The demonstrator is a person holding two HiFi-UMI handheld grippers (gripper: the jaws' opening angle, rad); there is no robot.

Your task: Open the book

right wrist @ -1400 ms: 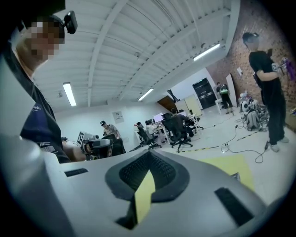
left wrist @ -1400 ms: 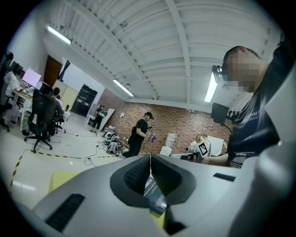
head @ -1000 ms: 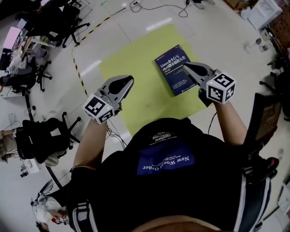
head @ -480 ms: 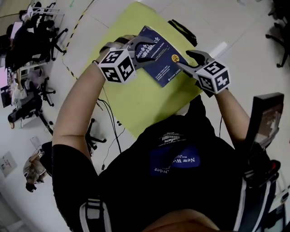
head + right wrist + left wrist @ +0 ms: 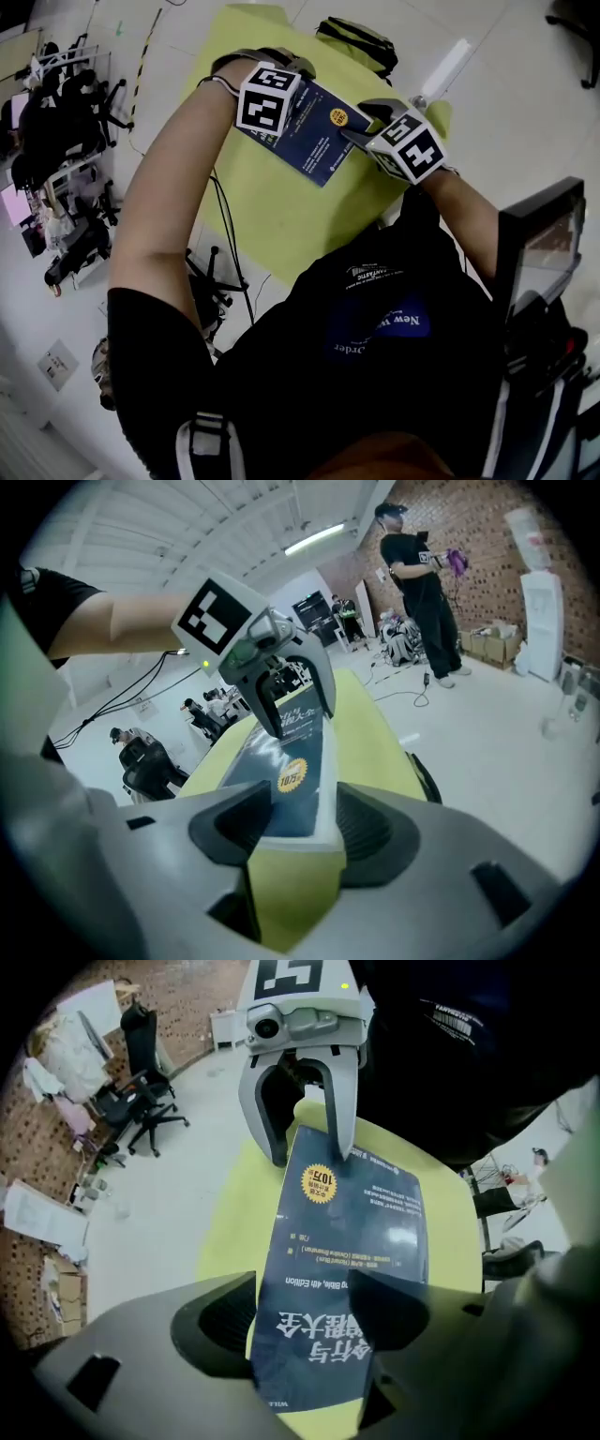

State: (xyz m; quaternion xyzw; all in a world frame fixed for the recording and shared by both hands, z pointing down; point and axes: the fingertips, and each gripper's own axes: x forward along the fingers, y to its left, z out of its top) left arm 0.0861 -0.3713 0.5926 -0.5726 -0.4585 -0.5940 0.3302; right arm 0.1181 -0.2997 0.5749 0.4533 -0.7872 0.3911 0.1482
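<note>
A dark blue book [image 5: 317, 142] lies closed on a yellow-green mat [image 5: 272, 216] on the floor. My left gripper [image 5: 286, 112] points steeply down over the book's far end. Its jaws are open and have just been opening. In the left gripper view that end of the book [image 5: 347, 1232] shows between them [image 5: 305, 1316]. My right gripper [image 5: 361, 124] is at the opposite end, open after opening wide and easing in slightly. In the right gripper view the book's edge [image 5: 286, 752] sits between its jaws [image 5: 295, 822]. Each camera sees the other gripper [image 5: 309, 1155] [image 5: 298, 719] straddling the far end.
A black and green bag [image 5: 356, 37] and a white tube [image 5: 448, 66] lie at the mat's far side. Office chairs [image 5: 66, 141] stand to the left, and a dark chair [image 5: 539, 244] stands close on the right. A person [image 5: 422, 583] stands beyond the mat.
Both grippers have come down onto the book. The left one swung in from the left side of the mat and turned downward. Both pairs of jaws went from shut to open.
</note>
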